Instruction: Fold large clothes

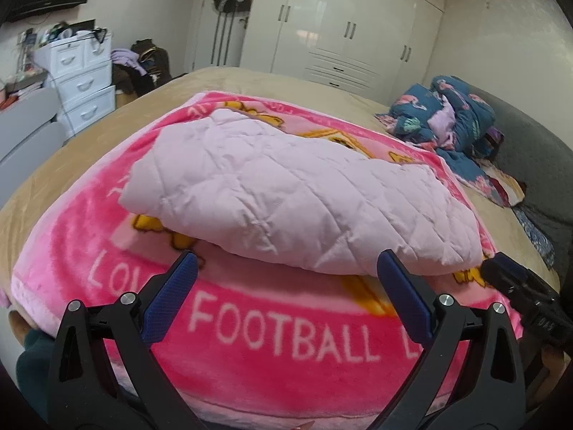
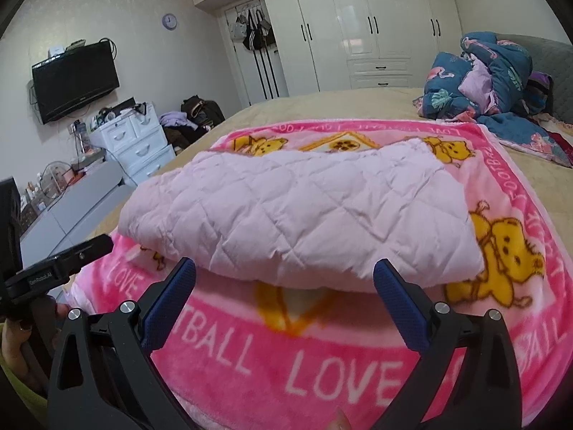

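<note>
Pale pink quilted garment (image 1: pixel 286 193), folded into a thick rectangular bundle, lies on top of a bright pink fleece blanket (image 1: pixel 250 351) that I see spread over a bed with a tan cover (image 1: pixel 53 179). The blanket carries white lettering reading FOOTBALL and LOVE, with yellow cartoon bears around its border. My left gripper (image 1: pixel 286 272) sits low at the near edge of the blanket, its blue-padded jaws spread wide and holding nothing, tips just short of the bundle's near fold. My right gripper (image 2: pixel 284 274) is posed the same way from a spot further right, jaws wide apart and empty, pointing at the same fold. Each gripper's black body shows at the edge of the other's view. At the far right of the bed lies a crumpled dark blue duvet (image 2: pixel 494 82) printed with flamingos. Beyond the bed stand white wardrobes (image 2: pixel 358 18), a white drawer unit (image 2: pixel 136 143), and a wall-mounted television (image 2: pixel 75 80).
</note>
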`<state>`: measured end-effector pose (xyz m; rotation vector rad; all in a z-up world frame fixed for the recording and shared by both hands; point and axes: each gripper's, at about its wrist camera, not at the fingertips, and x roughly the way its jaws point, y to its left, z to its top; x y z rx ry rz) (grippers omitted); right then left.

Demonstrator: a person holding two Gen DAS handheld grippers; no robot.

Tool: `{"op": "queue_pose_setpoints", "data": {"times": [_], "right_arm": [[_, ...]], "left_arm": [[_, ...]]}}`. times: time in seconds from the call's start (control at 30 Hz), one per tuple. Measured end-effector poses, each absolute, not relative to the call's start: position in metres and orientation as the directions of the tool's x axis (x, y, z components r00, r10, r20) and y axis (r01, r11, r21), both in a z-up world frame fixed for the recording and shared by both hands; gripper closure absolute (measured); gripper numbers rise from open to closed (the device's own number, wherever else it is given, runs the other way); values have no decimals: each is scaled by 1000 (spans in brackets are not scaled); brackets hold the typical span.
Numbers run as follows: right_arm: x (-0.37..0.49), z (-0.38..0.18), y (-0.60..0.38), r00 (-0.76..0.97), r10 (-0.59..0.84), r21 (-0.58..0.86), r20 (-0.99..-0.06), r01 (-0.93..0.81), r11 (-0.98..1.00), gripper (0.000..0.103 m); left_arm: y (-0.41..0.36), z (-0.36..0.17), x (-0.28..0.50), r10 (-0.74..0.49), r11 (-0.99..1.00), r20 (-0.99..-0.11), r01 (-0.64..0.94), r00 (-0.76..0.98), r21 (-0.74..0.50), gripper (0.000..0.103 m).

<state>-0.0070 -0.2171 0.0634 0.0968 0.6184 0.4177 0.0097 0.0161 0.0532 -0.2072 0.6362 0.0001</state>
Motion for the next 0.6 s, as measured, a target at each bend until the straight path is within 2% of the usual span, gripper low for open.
{"op": "queue_pose_setpoints", "data": {"times": [0.1,0.3,0.6], "right_arm": [[-12,59,-206,735,401,164,-547,-376,912,4],[-4,46,-203,705,405,182,-582,-372,910,4],[-2,48,-202,712,408,184,-572,-373,909,4]], "left_arm": [[10,52,9,-67,983,-583,-47,810,-178,9],[5,49,10,-52,986,-589,-53,806,-160,9],[3,46,13,-46,987,-595,-53,803,-149,9]]}}
